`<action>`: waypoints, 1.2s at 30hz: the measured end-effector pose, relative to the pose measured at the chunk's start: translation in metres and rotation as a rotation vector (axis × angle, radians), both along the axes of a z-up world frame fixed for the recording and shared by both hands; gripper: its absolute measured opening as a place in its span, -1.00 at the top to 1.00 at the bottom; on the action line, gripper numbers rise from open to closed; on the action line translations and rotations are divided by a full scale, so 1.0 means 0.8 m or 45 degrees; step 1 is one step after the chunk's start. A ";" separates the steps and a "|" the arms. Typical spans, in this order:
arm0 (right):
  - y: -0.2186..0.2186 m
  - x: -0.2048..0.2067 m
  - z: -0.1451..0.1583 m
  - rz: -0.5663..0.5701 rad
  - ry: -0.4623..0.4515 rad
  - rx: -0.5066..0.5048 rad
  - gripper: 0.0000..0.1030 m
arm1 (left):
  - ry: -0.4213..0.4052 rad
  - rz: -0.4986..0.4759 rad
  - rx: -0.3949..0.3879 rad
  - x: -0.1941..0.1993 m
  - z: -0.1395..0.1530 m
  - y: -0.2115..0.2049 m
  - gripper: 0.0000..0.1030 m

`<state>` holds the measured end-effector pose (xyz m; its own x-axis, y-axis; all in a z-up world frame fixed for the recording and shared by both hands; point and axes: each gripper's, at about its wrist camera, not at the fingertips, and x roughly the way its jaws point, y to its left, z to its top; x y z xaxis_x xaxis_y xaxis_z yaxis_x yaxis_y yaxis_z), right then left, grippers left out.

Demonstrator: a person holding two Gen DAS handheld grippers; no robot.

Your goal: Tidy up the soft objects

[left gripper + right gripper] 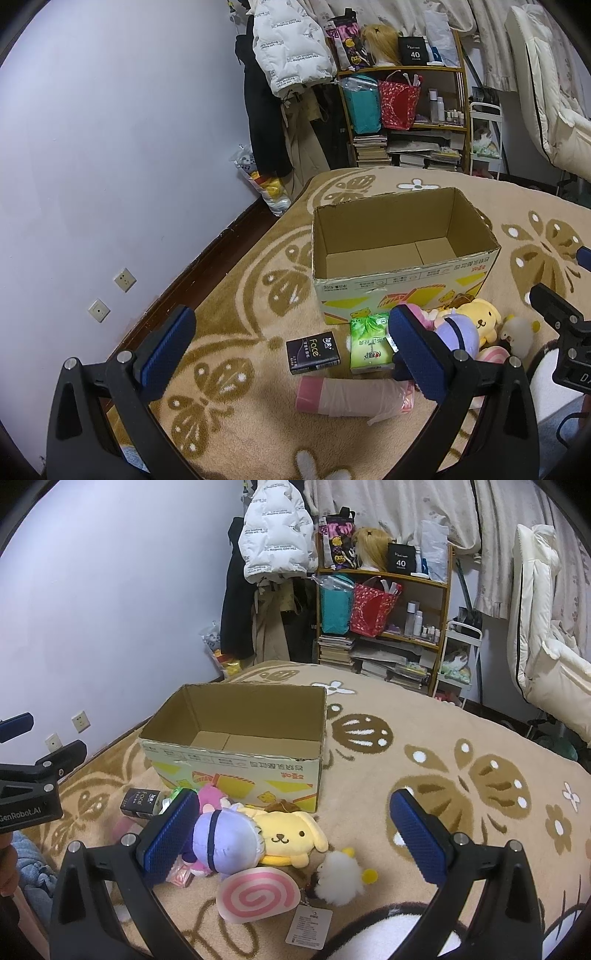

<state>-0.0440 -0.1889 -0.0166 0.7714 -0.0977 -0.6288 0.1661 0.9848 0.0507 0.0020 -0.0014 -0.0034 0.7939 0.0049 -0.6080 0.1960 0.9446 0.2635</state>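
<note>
**While both grippers hang open, nothing is held**

Left gripper (288, 349) and right gripper (291, 834): jaws spread wide. Cardboard box (236, 764) sits centre frame. Yellow dog plush (291, 836), purple plush (221, 840), pink swirl cushion (255, 895) lie on the rug (461, 746) below it, lower centre.

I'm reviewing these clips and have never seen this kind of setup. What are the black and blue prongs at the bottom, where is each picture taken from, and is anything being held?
The prongs are handheld grippers, one per hand, each with a camera looking along its fingers. One picture is from the left gripper, the other from the right gripper. Both are open and hold nothing. On the patterned blanket stands an empty cardboard box. Before it lie a yellow dog plush, a purple plush, a pink swirl plush, a white fluffy toy, tissue packs and a pink bag roll.
</note>
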 end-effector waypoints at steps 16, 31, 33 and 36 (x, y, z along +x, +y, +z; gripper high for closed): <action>-0.001 -0.003 -0.002 0.001 0.006 0.006 -1.00 | 0.005 -0.006 0.008 0.000 -0.002 0.000 -1.00; -0.006 0.000 -0.002 -0.001 0.015 0.046 -1.00 | 0.049 -0.022 -0.023 0.005 -0.003 0.005 -1.00; -0.006 0.000 -0.001 0.000 0.015 0.046 -1.00 | 0.057 -0.026 -0.031 0.007 -0.003 0.006 -1.00; -0.007 0.003 0.000 0.002 0.019 0.057 -1.00 | 0.073 -0.036 -0.036 0.010 -0.002 0.005 -1.00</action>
<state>-0.0416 -0.1941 -0.0169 0.7618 -0.0679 -0.6443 0.1658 0.9818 0.0925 0.0104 0.0029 -0.0049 0.7574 -0.0351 -0.6520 0.2368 0.9454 0.2241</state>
